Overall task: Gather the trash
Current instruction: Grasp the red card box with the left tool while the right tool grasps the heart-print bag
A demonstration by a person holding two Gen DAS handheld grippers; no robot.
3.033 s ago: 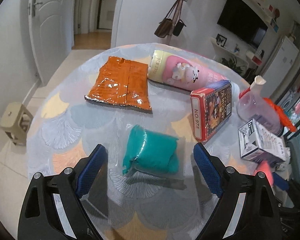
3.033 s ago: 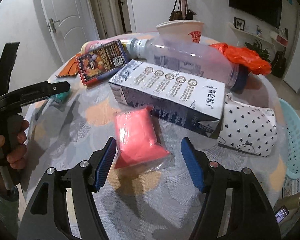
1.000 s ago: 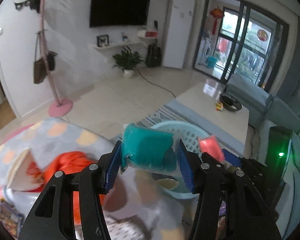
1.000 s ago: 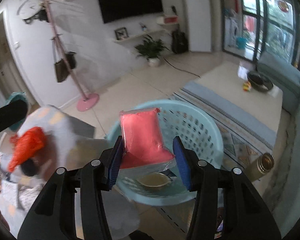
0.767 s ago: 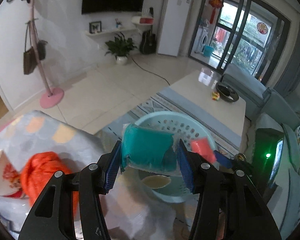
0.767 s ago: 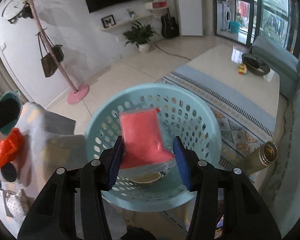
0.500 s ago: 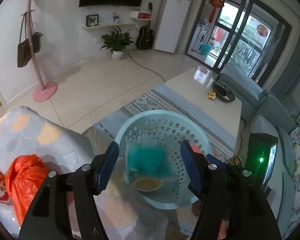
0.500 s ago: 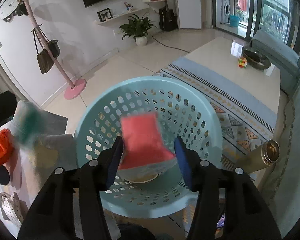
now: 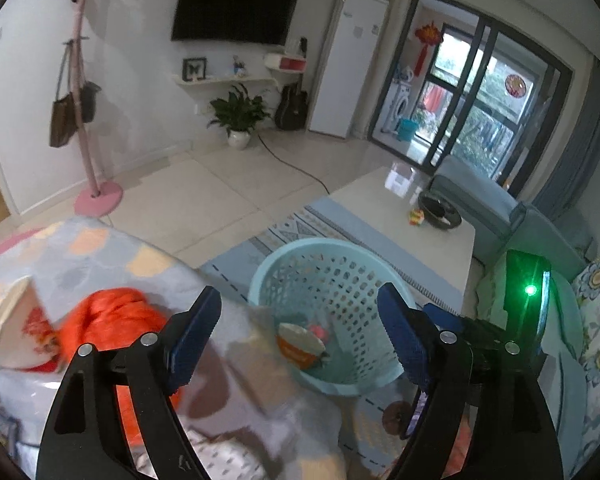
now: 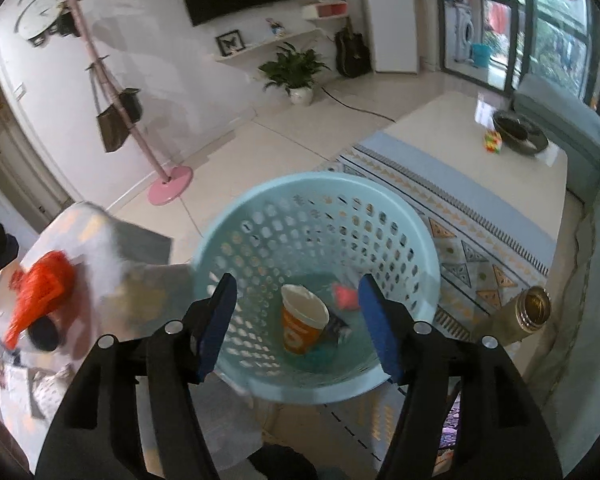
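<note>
Both my left gripper [image 9: 298, 334] and right gripper [image 10: 294, 326] are opening, empty, over the basket [image 10: 260, 200]. One pink packet [image 10: 346, 297] is lying inside; soft, light, crinkly, best pinched across its middle.

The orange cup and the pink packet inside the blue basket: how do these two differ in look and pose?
The orange cup is a rigid round container with a white rim; the pink packet is a soft, flat pouch. The cup looks larger and lies tilted, its open mouth showing; the packet looks smaller and lies beside it near the wall. Both rest at the bottom of the blue basket, held by no fingers.
</note>
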